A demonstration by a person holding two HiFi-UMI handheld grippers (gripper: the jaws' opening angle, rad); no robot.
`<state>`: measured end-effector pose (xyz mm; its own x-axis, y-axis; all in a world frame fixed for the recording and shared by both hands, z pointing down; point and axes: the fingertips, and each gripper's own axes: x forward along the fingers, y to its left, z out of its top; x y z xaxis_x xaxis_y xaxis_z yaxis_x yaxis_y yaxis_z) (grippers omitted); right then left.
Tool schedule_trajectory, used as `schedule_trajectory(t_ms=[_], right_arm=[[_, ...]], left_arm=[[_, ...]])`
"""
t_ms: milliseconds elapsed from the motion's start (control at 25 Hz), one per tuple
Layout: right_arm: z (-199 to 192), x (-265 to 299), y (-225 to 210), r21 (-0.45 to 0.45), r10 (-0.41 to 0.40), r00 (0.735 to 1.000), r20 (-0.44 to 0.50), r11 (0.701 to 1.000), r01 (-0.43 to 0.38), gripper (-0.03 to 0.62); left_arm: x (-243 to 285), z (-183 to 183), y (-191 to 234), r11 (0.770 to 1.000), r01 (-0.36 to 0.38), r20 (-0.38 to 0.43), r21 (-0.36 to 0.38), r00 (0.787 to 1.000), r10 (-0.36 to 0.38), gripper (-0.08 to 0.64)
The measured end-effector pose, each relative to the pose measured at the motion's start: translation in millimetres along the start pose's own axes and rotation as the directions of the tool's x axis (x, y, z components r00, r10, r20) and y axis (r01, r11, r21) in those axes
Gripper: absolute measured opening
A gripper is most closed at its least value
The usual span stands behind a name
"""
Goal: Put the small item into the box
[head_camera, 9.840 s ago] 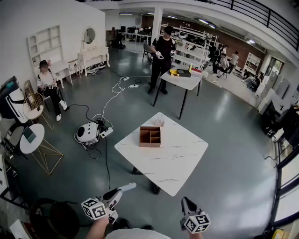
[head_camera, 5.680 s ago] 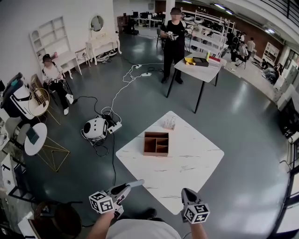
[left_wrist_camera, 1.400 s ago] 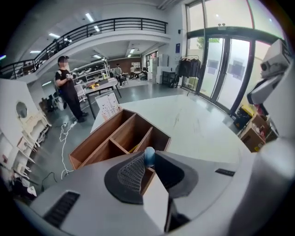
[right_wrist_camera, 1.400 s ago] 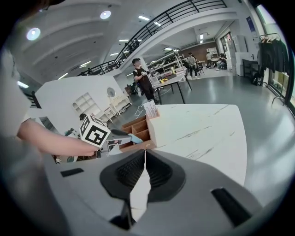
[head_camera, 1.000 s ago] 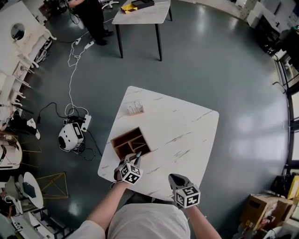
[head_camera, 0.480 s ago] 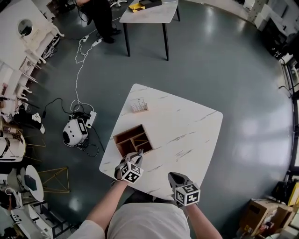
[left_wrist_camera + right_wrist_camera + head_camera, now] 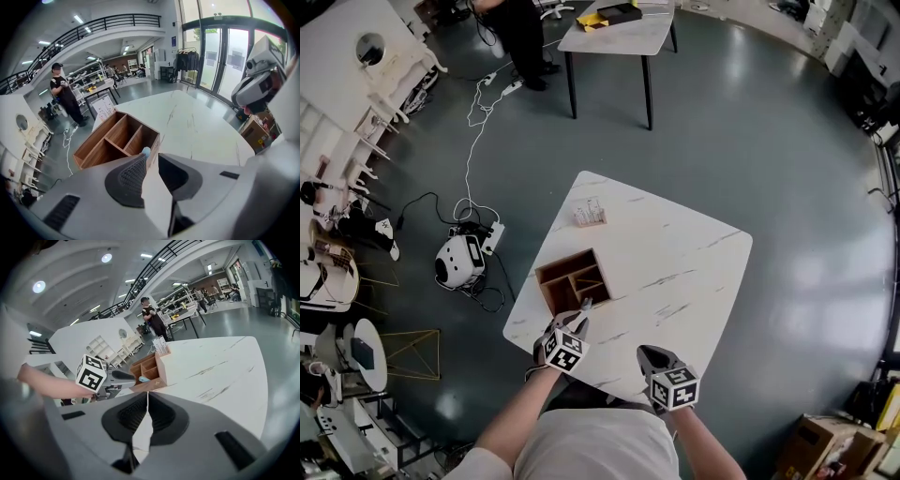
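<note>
Small item (image 7: 146,151), pale blue and rounded, sits pinched at the very tips of the left gripper (image 7: 150,157), whose jaws are closed down on it with only a narrow slit between their ribbed pads. In the left gripper view just the top of it shows above the jaw tips, right against the nearest corner of the wooden box (image 7: 101,154). The right gripper view sees it from the side: the small item (image 7: 143,378) pokes out past the left gripper (image 7: 139,378) at the near edge of the box (image 7: 161,369), at about rim height. I cannot tell whether it hangs over the closest compartment or over the wall itself.

The box (image 7: 565,277) stands open-topped on the white marbled table (image 7: 675,272), close to the table's left edge in the head view. Wooden dividers split it into one long compartment and two shorter ones, and what shows of their floors is bare. The left gripper (image 7: 583,307) points at the box's near side.

The right gripper (image 7: 645,351) is held over the table's near edge, well apart from the box. Its jaws (image 7: 147,394) are pressed together with nothing between them.

A small pale holder (image 7: 590,214) stands near the table's far corner, beyond the box and apart from it. A person (image 7: 65,96) stands in the background beside another table.
</note>
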<state>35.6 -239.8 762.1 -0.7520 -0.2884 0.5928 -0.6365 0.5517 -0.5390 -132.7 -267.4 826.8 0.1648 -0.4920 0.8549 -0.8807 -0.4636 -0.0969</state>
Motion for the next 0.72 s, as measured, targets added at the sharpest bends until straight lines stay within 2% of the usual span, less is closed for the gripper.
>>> schedule_trajectory(t_ms=[280, 720], right_arm=[[1, -1, 7, -0.031, 0.023, 1.0, 0.003, 0.999, -0.023, 0.028], [-9, -14, 45, -0.072, 0.001, 0.998, 0.064, 0.997, 0.004, 0.028]], left_arm=[[-29, 5, -12, 0.996, -0.024, 0.077, -0.085, 0.997, 0.031, 0.036], [-82, -15, -24, 0.98, -0.006, 0.194, -0.2, 0.98, 0.045, 0.014]])
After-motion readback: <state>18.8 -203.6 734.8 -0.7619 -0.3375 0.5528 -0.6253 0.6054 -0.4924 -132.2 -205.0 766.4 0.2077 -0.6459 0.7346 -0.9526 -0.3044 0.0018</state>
